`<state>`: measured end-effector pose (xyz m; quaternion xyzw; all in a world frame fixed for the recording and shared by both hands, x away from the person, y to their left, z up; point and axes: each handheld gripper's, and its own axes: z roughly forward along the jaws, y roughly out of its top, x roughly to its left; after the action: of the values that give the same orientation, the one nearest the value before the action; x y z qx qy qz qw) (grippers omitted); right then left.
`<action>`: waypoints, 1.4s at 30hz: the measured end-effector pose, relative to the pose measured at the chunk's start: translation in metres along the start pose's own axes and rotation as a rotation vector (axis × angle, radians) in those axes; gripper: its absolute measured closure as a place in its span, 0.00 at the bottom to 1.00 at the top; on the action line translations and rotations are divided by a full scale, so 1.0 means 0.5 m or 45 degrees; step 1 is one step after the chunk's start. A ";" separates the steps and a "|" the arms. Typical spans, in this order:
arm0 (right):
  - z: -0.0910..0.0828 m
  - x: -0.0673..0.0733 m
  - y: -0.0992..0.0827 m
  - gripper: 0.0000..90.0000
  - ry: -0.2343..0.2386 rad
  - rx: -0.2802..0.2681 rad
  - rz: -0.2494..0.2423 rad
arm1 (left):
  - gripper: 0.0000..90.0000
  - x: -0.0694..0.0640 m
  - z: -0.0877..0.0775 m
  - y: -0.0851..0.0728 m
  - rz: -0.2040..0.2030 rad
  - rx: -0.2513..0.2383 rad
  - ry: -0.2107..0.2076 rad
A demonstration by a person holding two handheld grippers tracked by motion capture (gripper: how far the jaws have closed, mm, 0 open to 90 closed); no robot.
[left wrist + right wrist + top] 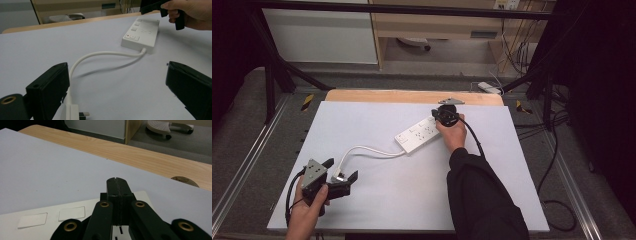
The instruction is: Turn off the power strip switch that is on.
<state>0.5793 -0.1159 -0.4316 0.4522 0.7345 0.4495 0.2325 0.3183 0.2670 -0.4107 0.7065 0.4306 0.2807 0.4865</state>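
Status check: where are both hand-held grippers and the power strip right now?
Left hand-held gripper open, plug by its jaw. Right hand-held gripper shut, over the power strip. Cord loose on the table, nothing in the way.

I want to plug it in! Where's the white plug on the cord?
In the high view, the white three-pin plug lies on the table's near left, between the left gripper's open jaws.

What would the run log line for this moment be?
left claw: open, straddling white plug | right claw: shut, over white plastic power strip | white cable: slack on table, attached to strip
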 end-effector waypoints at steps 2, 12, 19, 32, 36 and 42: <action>-0.003 0.000 0.003 1.00 0.002 -0.007 -0.007 | 0.06 0.000 0.000 0.000 -0.001 0.001 -0.003; -0.018 0.004 0.011 1.00 0.014 -0.024 -0.019 | 0.06 -0.001 0.000 0.000 0.000 0.002 -0.005; -0.023 0.004 0.013 1.00 0.018 -0.029 -0.021 | 0.06 -0.001 -0.001 0.000 0.001 0.001 -0.005; -0.032 0.009 0.021 0.74 0.021 -0.052 0.028 | 0.06 -0.001 -0.001 -0.001 0.004 0.006 -0.006; -0.038 0.007 0.027 0.59 0.028 -0.054 0.077 | 0.06 -0.001 -0.001 -0.001 0.003 0.008 -0.006; -0.052 0.007 0.036 0.41 0.028 -0.056 0.123 | 0.06 -0.002 -0.001 -0.001 0.006 0.008 -0.008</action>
<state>0.5664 -0.1214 -0.4031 0.4769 0.7043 0.4810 0.2124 0.3173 0.2666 -0.4111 0.7098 0.4283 0.2784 0.4851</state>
